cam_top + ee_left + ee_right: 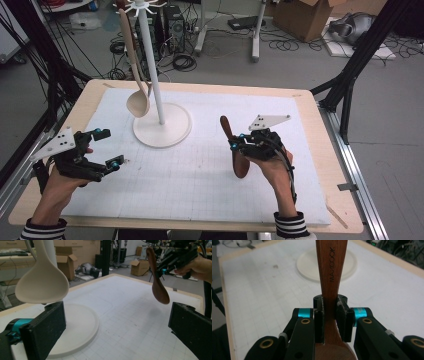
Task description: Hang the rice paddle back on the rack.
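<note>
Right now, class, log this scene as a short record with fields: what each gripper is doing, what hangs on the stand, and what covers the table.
right gripper: jaws shut on the brown wooden spoon, held above the mat
spoon marking: MAXCOOK on the handle
left gripper: jaws open, nothing between them
white stand: upright pole on a round base
pale ladle: hangs from the stand, bowl down
table cover: white gridded mat

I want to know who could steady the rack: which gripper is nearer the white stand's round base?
Left. The left gripper hovers open just beside the round base; the right gripper, shut on the brown wooden spoon, sits farther off on the other side.
</note>
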{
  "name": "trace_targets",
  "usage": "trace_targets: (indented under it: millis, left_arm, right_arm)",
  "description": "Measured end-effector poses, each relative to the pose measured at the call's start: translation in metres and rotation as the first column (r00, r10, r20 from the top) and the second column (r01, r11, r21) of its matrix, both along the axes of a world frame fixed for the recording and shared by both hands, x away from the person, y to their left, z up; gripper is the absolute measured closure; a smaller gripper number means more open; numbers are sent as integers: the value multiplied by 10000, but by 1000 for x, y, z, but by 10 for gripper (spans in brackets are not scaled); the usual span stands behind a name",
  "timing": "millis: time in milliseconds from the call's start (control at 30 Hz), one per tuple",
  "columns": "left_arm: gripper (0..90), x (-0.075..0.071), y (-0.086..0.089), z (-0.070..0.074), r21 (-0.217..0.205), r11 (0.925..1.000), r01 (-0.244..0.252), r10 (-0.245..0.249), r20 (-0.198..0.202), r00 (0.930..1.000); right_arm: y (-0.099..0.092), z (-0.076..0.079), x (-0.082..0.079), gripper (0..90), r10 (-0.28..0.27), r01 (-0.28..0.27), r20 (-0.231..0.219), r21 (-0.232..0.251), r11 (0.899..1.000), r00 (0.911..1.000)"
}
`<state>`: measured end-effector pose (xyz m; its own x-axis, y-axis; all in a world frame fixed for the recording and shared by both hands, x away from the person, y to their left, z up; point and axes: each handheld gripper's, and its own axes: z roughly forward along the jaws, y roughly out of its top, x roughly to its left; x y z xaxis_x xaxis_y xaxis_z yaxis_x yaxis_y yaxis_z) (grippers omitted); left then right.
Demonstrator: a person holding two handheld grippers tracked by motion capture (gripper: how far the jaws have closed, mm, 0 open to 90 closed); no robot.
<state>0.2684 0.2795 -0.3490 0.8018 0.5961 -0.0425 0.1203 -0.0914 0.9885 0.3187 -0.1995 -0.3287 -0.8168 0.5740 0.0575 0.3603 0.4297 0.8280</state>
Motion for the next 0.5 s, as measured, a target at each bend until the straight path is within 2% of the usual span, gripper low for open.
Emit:
trace_targets:
  millis: [133, 200, 233, 300, 500]
  left_arm:
    - [17, 0, -5, 7, -104, 9999, -87, 87, 58, 9999]
    - [17, 0, -9, 10, 2, 10000, -32, 32, 96, 9999]
    - [17, 0, -12, 13, 46, 10000, -5, 4, 116, 9999]
    - [17, 0, -17, 18, 52, 10000, -37, 36, 192, 9998]
    - [17, 1, -26, 27, -102, 9999, -89, 93, 340, 9994]
  right_arm:
    - [10, 1, -7, 791, 13, -30, 420, 415, 9991, 9991]
    - [13, 1, -8, 791, 56, -80, 559, 444, 9990, 9984]
    - [19, 2, -10, 791, 36, -81, 774, 573, 9983, 9970]
    - [24, 2, -11, 791, 127, -190, 860, 727, 9972, 9962]
    - [41, 0, -17, 791, -87, -66, 1382, 1102, 9939, 9904]
